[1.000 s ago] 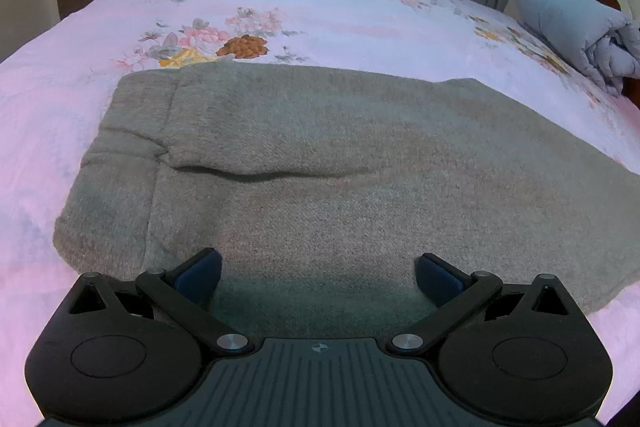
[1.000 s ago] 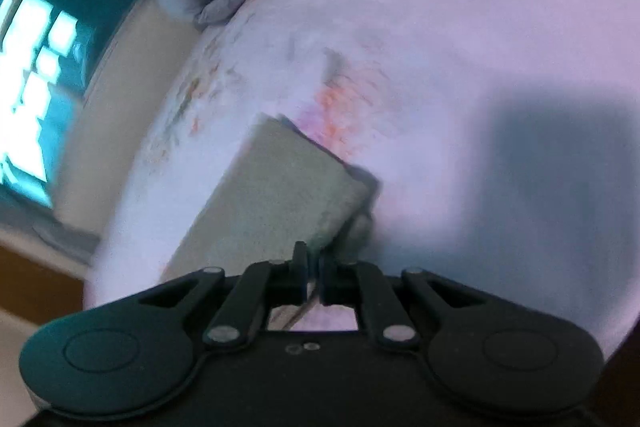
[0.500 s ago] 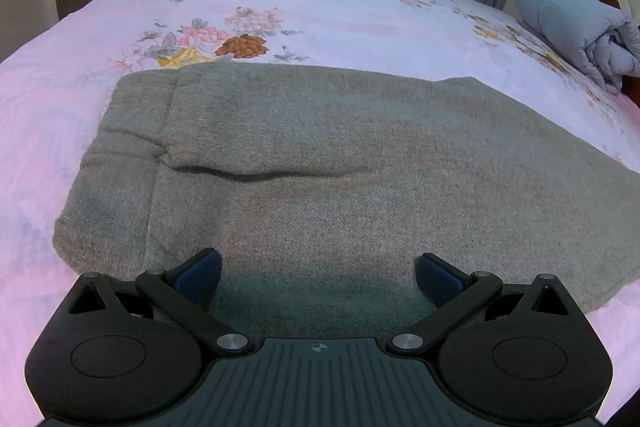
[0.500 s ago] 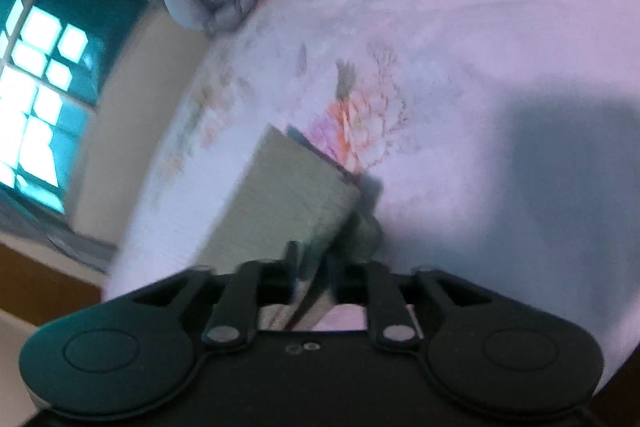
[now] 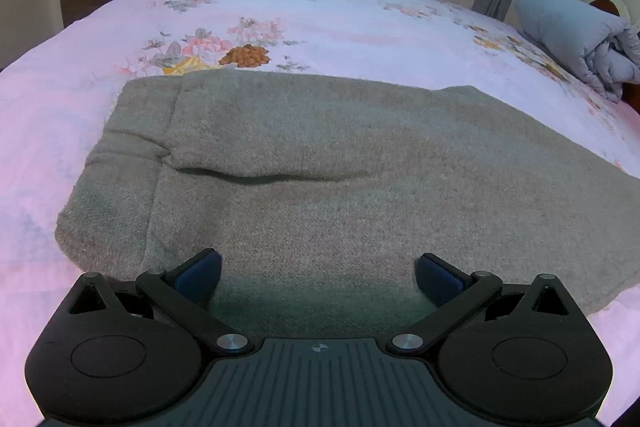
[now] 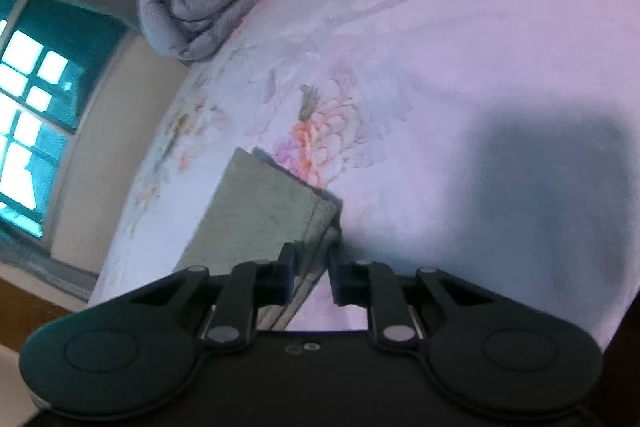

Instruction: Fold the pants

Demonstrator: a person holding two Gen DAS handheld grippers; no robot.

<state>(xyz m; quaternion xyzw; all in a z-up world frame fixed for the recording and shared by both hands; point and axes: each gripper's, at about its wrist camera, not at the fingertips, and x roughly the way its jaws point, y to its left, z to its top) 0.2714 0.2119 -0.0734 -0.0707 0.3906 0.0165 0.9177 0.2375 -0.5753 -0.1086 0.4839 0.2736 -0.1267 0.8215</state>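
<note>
While I hold the left gripper (image 5: 318, 277) low over the near edge of the grey pants (image 5: 320, 163), its blue pads (image 5: 198, 273) stand wide apart, nothing between them. Pants lie flat across the floral bedsheet (image 5: 340, 15), waistband at left, leg running off right. Rolled grey quilt (image 5: 576, 35) sits far right. In the right wrist view, my right gripper (image 6: 312, 267) has just been closing; its fingers are nearly together with the pants cuff (image 6: 264, 211) between them, cuff corner lifted off the sheet. Quilt far left by the window (image 6: 28, 115).
</note>
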